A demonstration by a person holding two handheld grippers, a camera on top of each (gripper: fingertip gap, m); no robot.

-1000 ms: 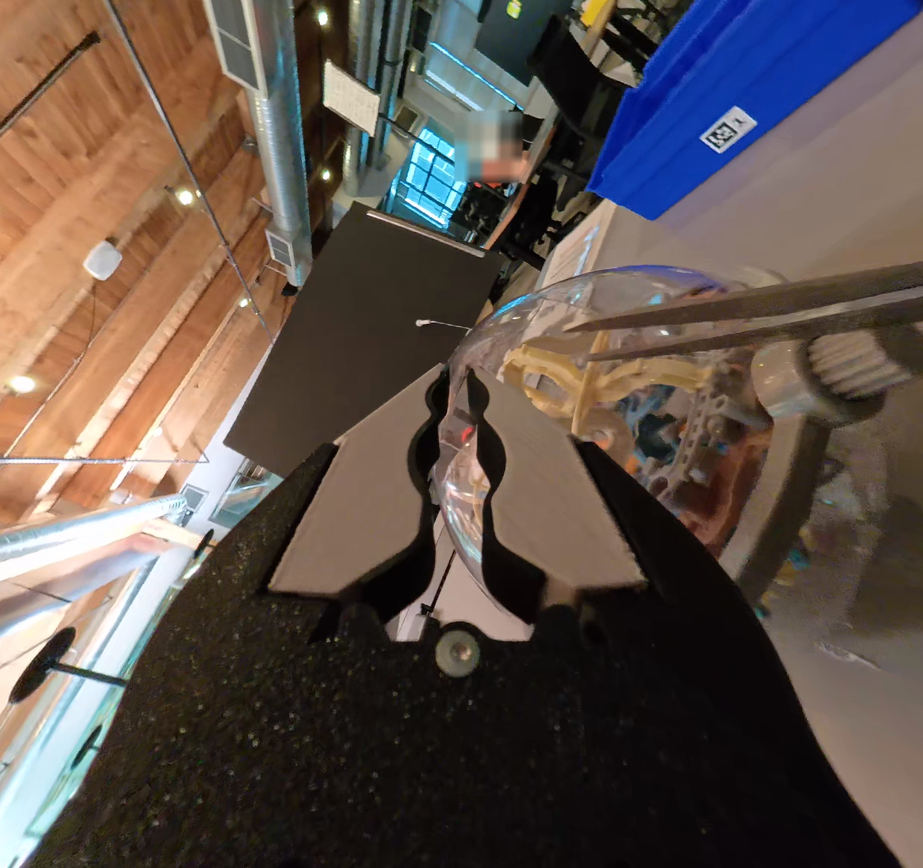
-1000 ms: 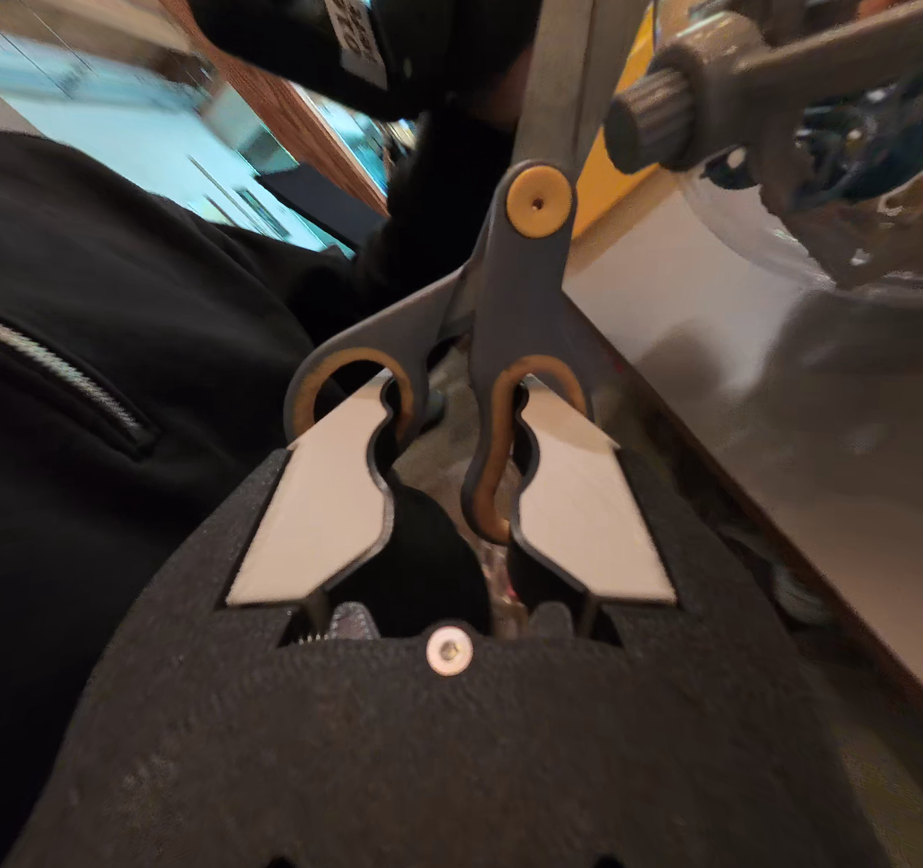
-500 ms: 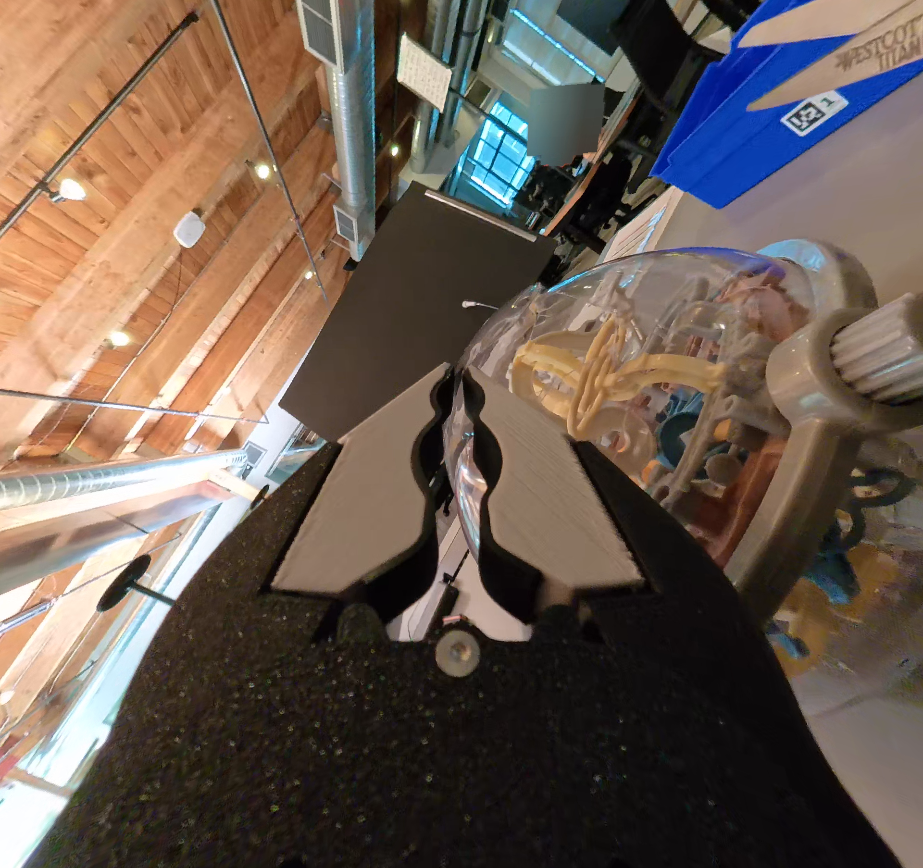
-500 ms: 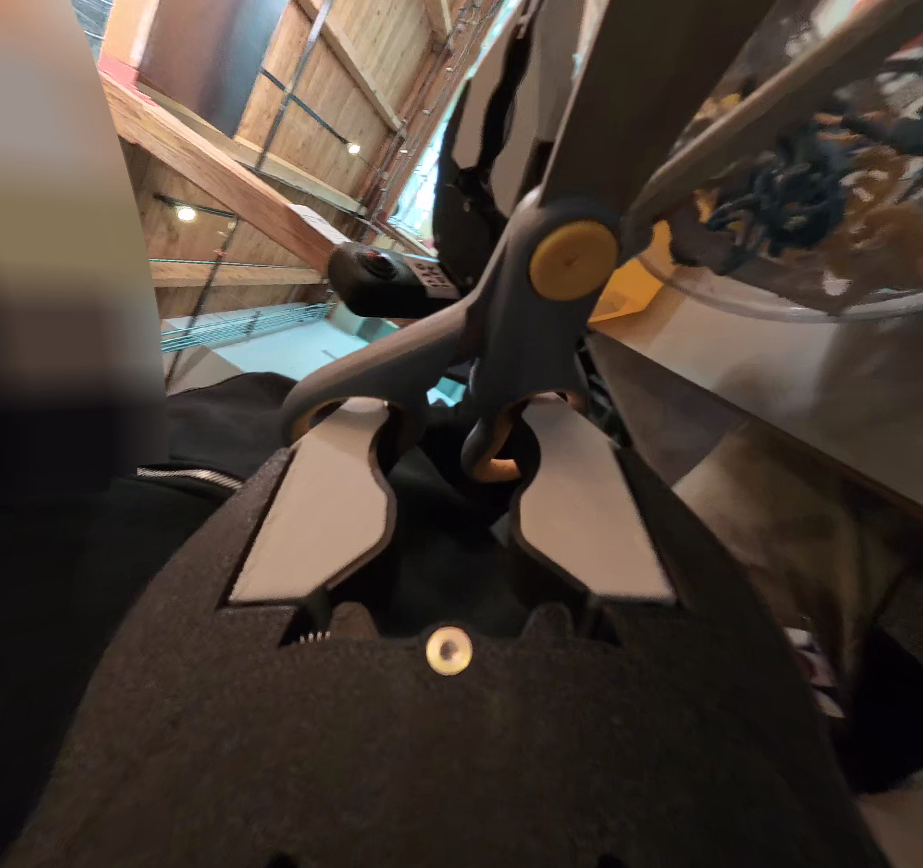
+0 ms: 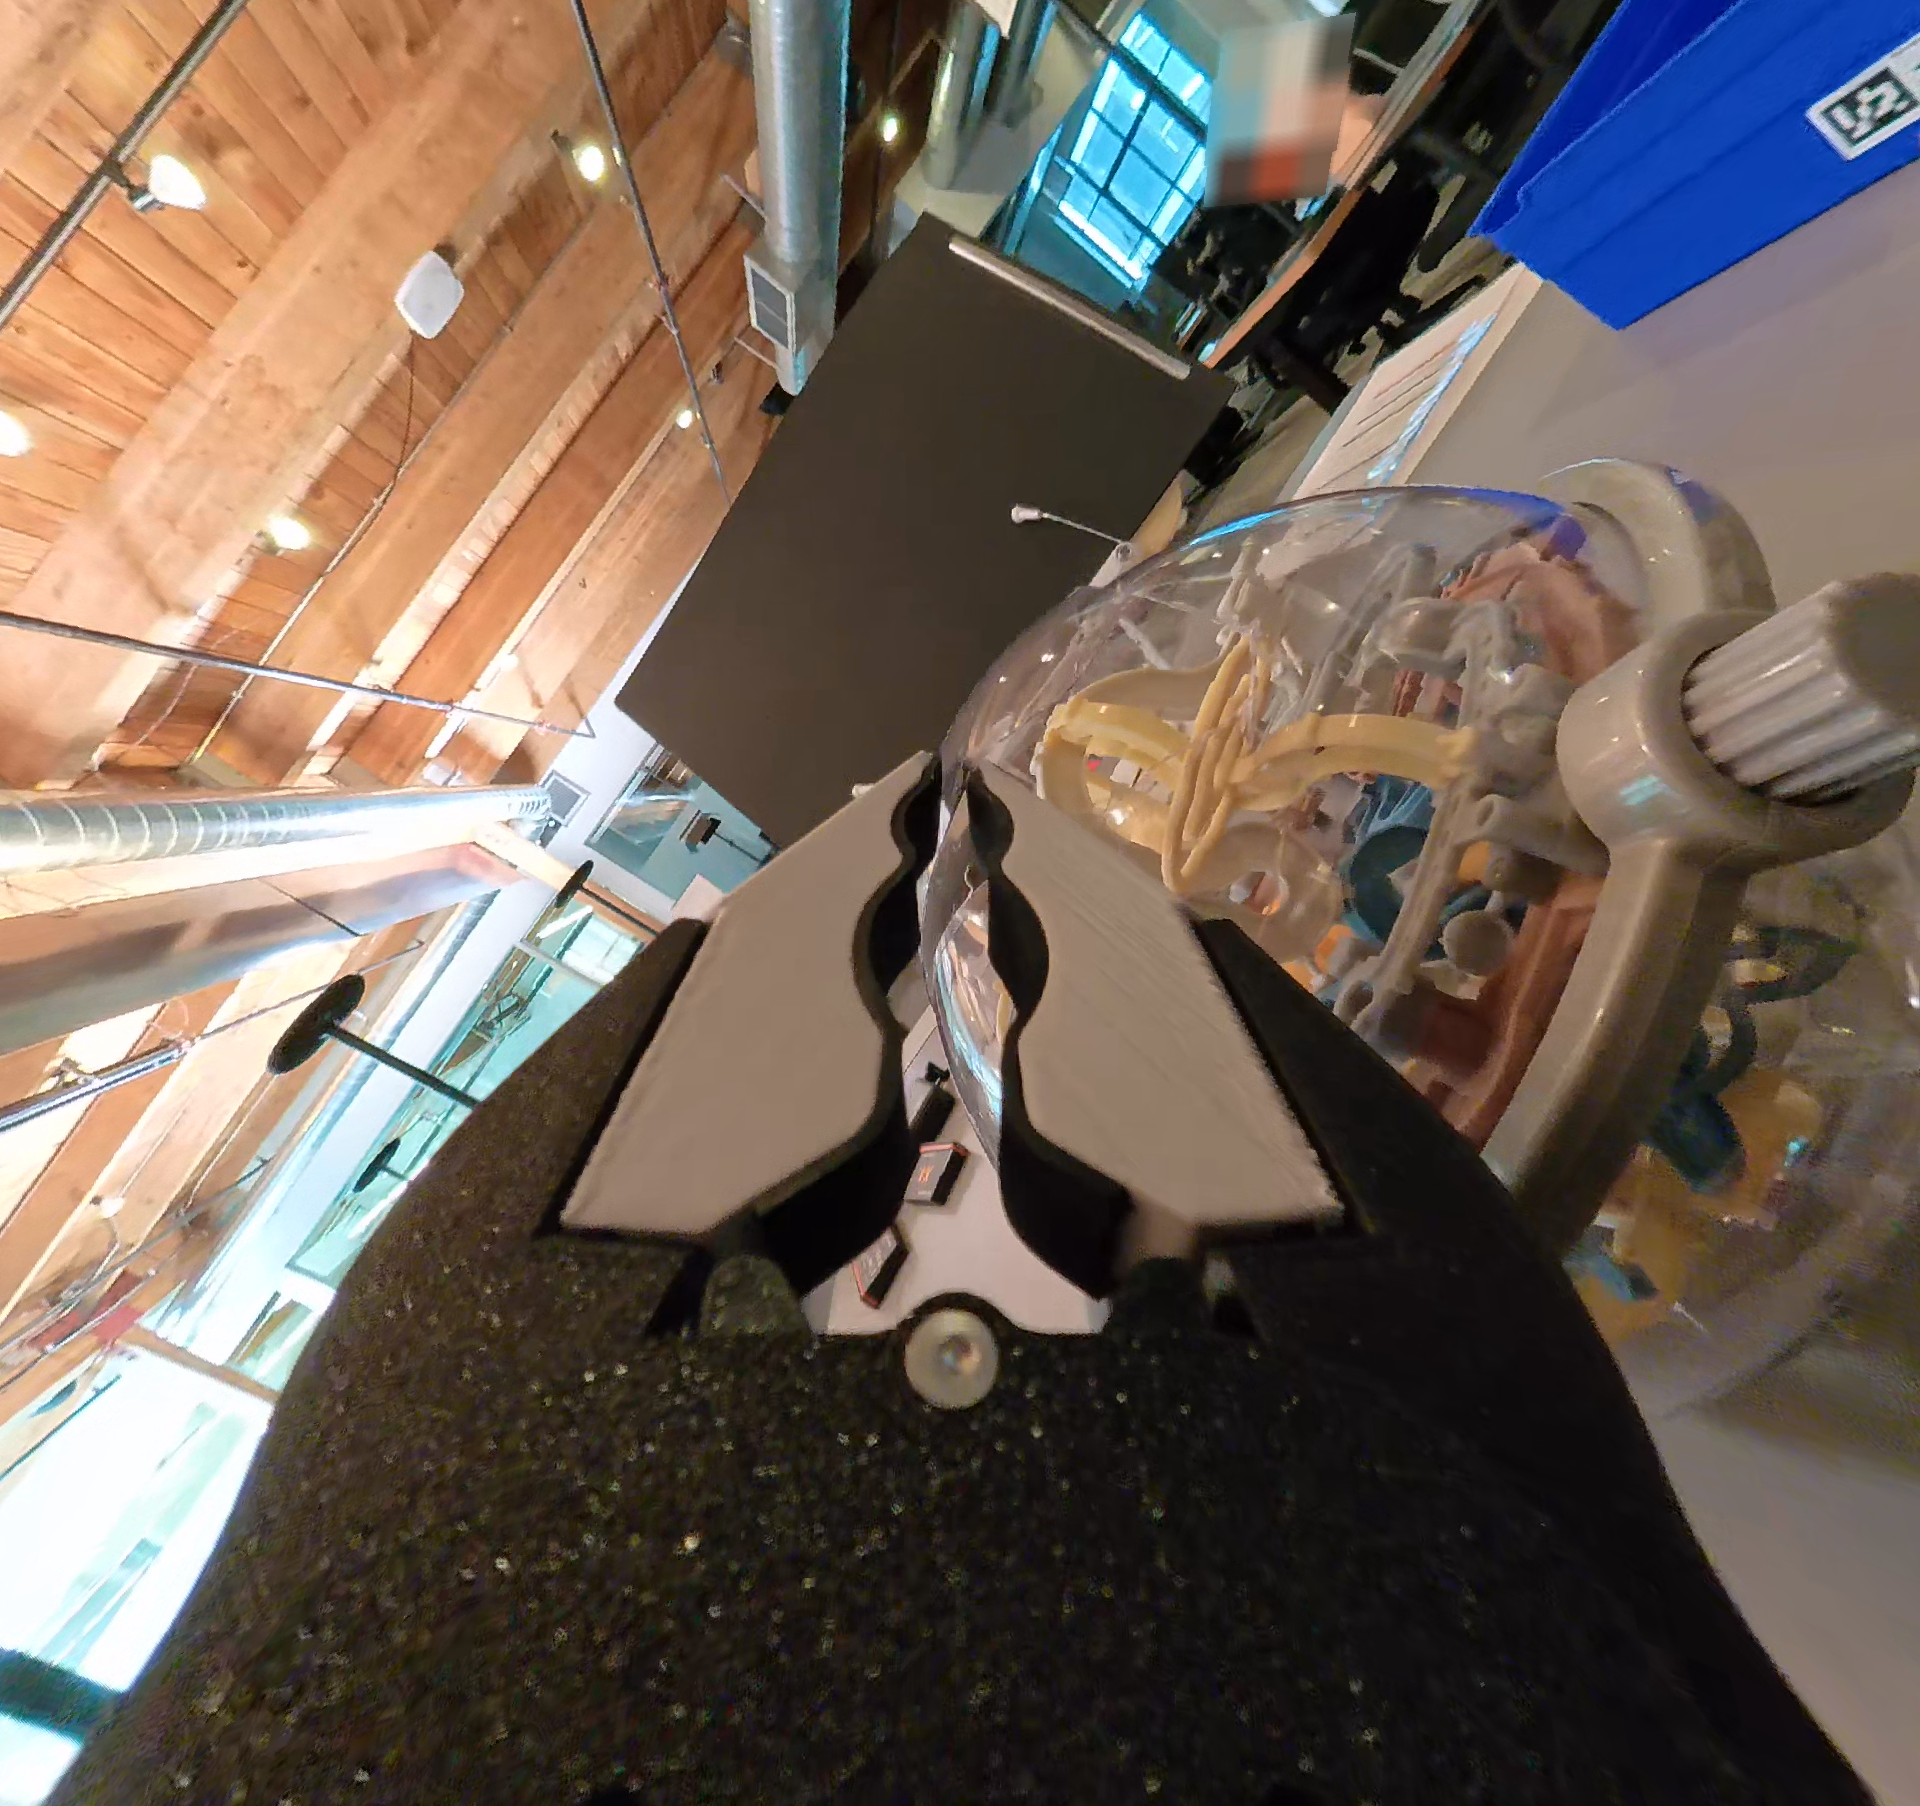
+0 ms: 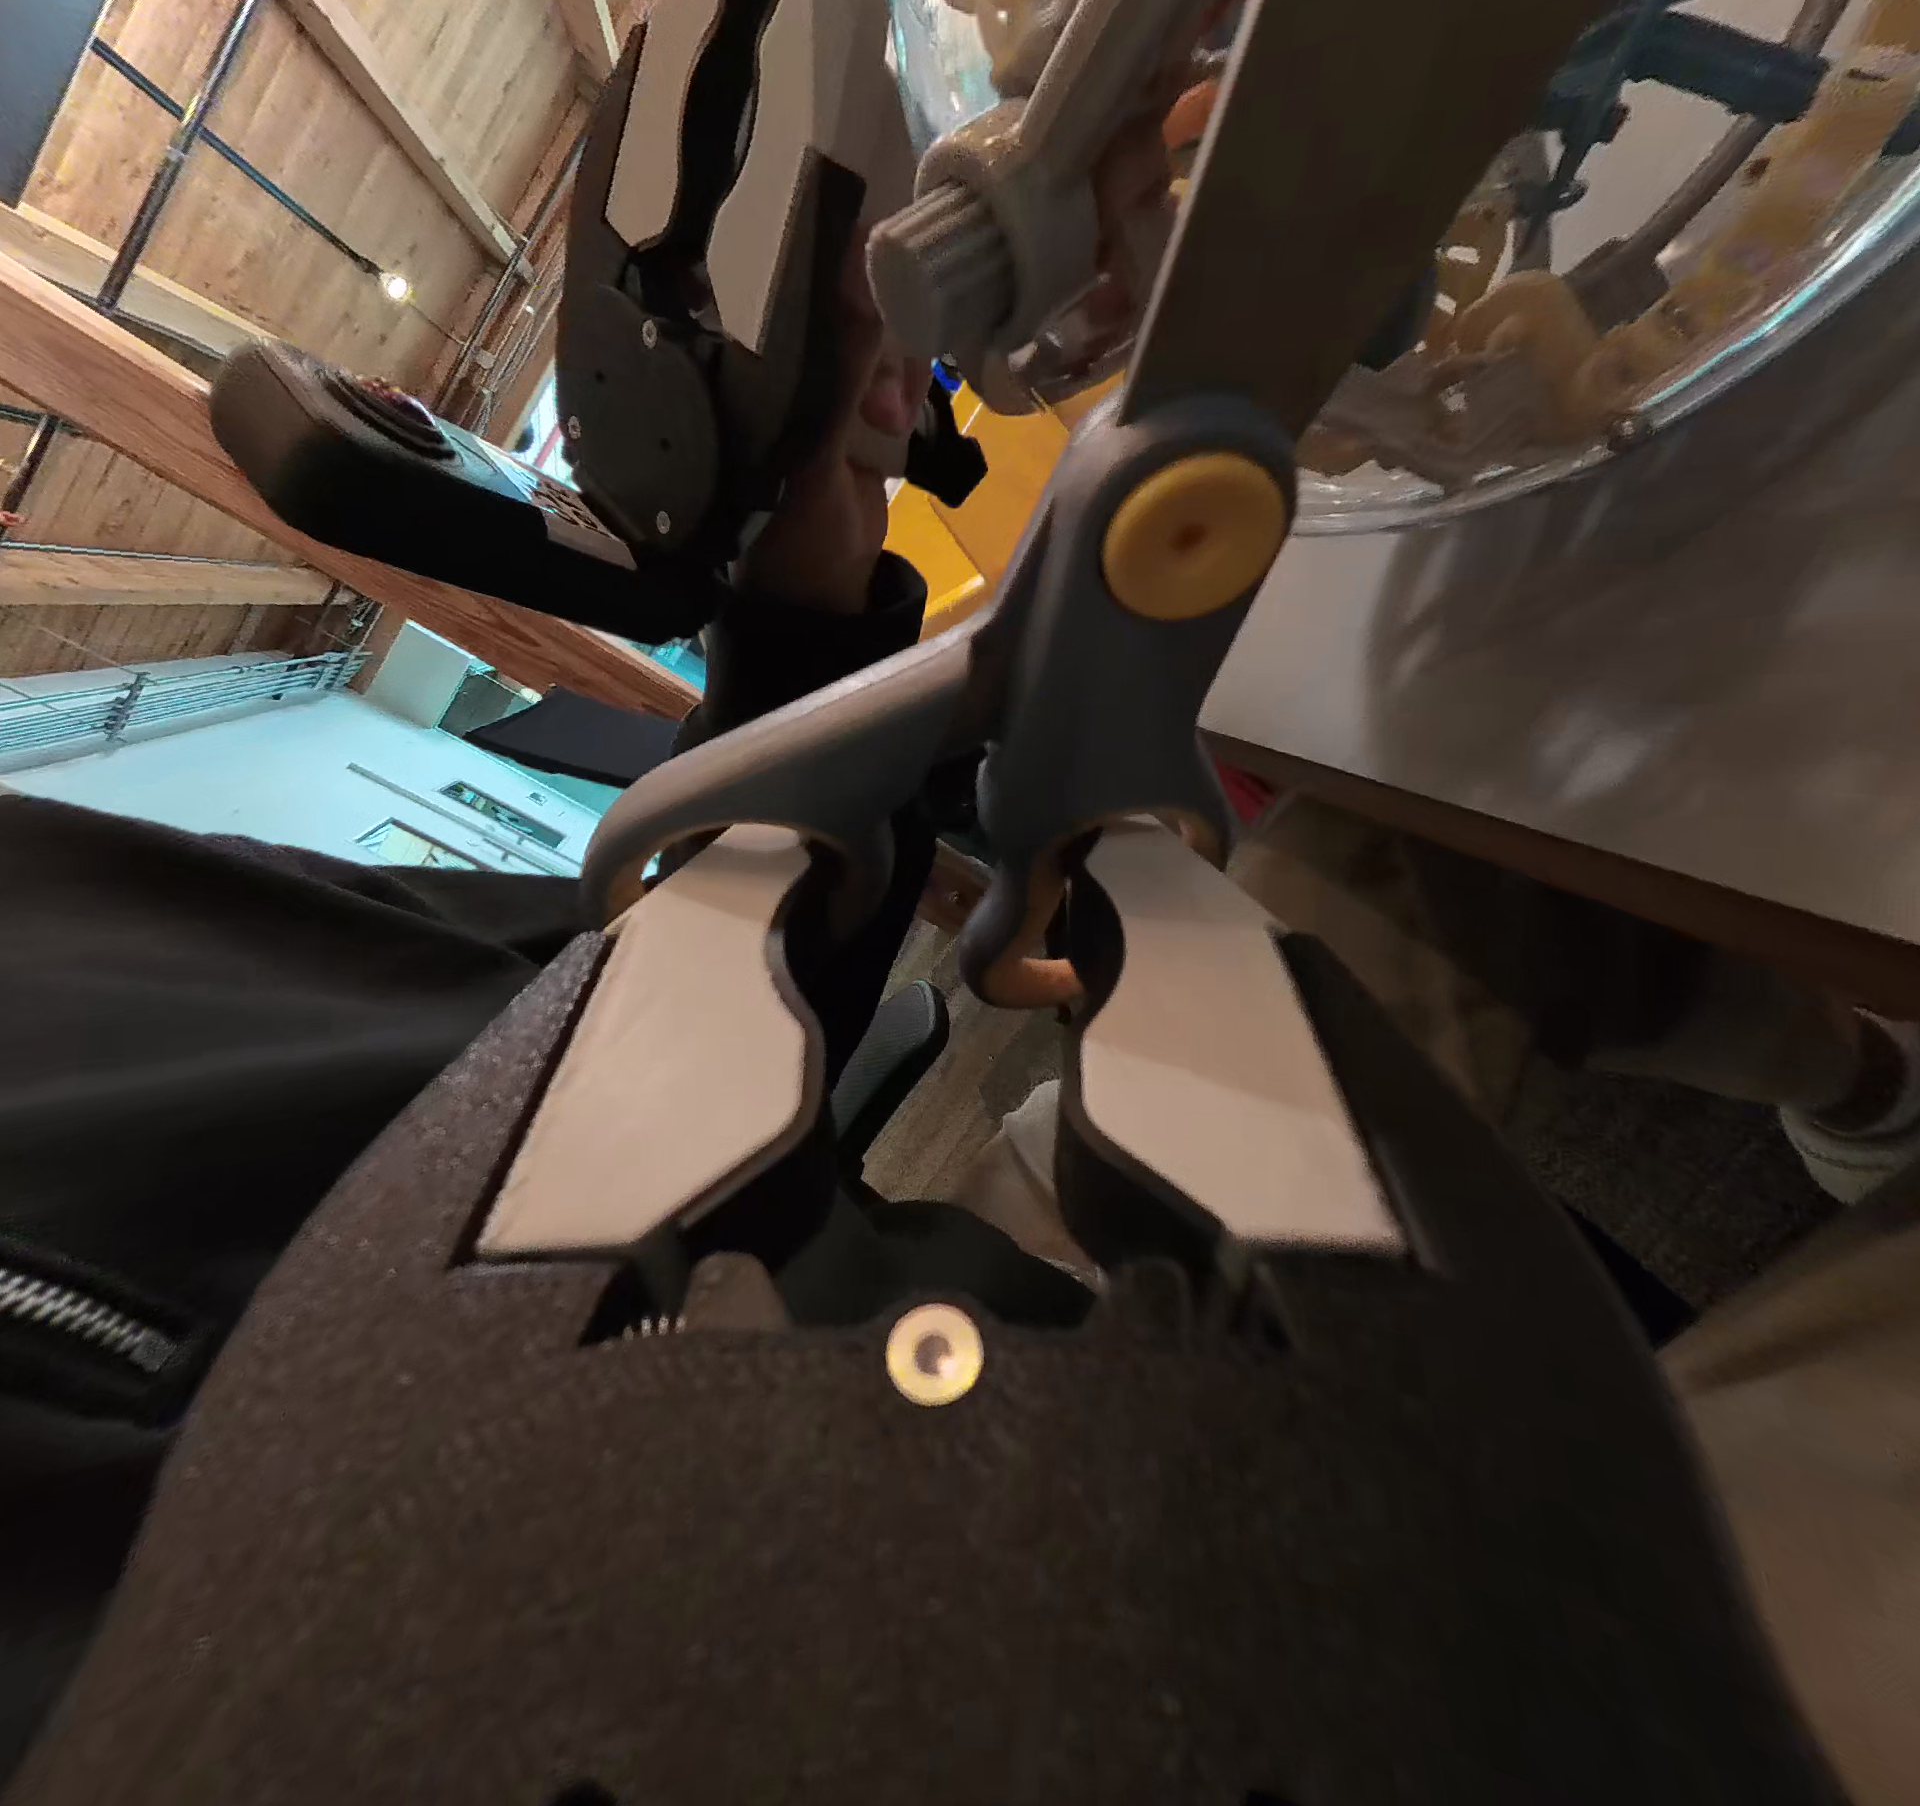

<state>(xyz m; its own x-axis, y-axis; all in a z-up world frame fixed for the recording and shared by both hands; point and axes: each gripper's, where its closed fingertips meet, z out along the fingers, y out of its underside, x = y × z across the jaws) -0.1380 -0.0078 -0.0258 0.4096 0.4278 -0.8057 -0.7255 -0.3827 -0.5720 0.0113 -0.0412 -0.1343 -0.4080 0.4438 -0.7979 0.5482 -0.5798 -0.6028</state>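
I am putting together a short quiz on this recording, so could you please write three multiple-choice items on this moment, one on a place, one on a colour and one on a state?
1. Where does the blue bin stand?
A. on the grey table, beyond the clear maze ball
B. inside the ball
C. on the floor

2. What colour is the pivot cap of the scissors?
A. red
B. yellow
C. white

3. How does the left gripper stand?
A. wide open, away from the ball
B. out of view
C. closed on the ball's clear shell

Key:
1 A, the bin sits on the tabletop behind the ball.
2 B, the round cap at the pivot is yellow.
3 C, both fingers pinch the edge of the shell.
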